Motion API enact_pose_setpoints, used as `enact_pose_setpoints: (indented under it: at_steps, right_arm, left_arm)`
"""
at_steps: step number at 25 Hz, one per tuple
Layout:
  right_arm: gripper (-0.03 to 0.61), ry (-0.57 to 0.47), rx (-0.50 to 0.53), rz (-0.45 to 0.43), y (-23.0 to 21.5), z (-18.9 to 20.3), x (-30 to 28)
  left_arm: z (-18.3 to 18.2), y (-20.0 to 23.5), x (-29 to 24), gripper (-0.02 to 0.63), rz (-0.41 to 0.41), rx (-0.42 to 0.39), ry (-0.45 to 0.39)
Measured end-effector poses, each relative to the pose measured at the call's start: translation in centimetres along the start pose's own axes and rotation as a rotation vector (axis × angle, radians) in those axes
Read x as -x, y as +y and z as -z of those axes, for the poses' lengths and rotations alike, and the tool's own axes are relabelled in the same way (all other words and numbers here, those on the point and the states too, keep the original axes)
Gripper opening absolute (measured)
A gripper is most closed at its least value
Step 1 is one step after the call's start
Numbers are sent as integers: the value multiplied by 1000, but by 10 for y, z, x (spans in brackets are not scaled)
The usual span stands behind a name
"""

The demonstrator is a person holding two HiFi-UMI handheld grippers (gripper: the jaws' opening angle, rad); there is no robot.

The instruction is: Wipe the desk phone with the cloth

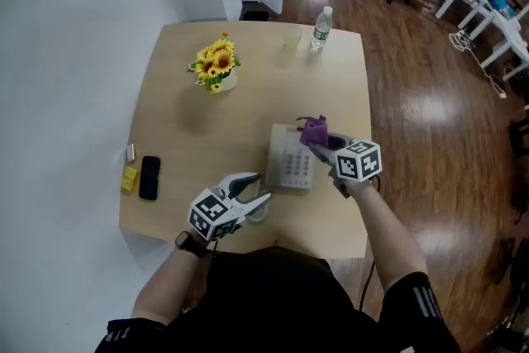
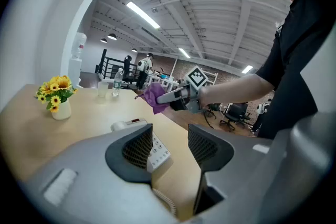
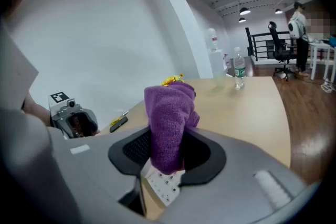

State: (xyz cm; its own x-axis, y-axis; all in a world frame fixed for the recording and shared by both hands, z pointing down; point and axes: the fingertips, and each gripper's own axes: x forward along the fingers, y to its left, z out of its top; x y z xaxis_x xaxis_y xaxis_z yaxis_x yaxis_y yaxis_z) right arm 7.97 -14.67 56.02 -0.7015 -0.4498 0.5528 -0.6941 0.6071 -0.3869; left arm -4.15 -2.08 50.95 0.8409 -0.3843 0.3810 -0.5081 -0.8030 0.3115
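A white desk phone (image 1: 292,158) lies on the wooden table (image 1: 182,87), a little right of the middle near the front. Its keypad (image 2: 156,152) shows between my left jaws and its keys (image 3: 164,184) show under my right jaws. My right gripper (image 1: 318,136) is shut on a purple cloth (image 1: 313,130), held just over the phone's right side; the cloth (image 3: 169,126) fills the gap between the jaws. My left gripper (image 1: 258,188) stands open at the phone's front left corner, with the coiled cord (image 2: 166,201) below it.
A vase of sunflowers (image 1: 216,64) stands at the back left. A water bottle (image 1: 321,29) and a clear cup (image 1: 290,40) are at the far edge. A black mobile (image 1: 149,177) and a yellow item (image 1: 129,179) lie at the left edge.
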Motion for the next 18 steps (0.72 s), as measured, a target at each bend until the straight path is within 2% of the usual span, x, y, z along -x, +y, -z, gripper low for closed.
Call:
enact_pose_setpoints:
  at_steps: [10, 18]
  right_arm:
    - [150, 222, 56, 2, -35, -31, -114]
    - [150, 400, 80, -16, -37, -3, -168]
  left_arm:
    - [16, 24, -9, 216, 36, 20, 33]
    - [24, 35, -16, 222, 42, 45, 61]
